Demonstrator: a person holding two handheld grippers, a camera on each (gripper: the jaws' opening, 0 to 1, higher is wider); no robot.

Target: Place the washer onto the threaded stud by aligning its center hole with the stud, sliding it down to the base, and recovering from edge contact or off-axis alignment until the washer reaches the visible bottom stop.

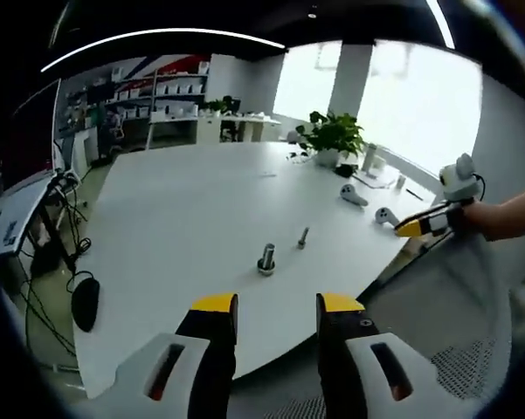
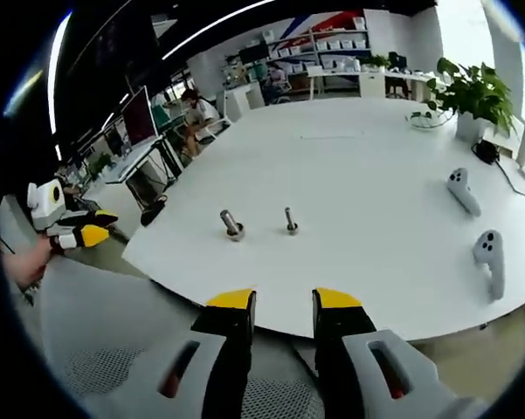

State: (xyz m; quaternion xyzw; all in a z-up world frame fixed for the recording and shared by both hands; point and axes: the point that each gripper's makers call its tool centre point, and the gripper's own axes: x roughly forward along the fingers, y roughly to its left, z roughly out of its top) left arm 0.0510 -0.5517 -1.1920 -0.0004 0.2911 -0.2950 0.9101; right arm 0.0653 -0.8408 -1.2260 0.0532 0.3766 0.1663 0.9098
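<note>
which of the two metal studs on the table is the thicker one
The thicker stud is the one nearer the table edge, with a wide collar at its base. The slimmer stud stands beside it, farther in.

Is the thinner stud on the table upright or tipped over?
Upright: the thin stud rises straight from the white table beside the thicker stud.

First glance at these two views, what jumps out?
The big white table with two small metal pieces standing upright near its close edge: a thicker stud and a thinner bolt beside it, apart. Both grippers hang open off the table's edge, the left gripper and the right gripper. A potted plant stands at the far side.
</note>
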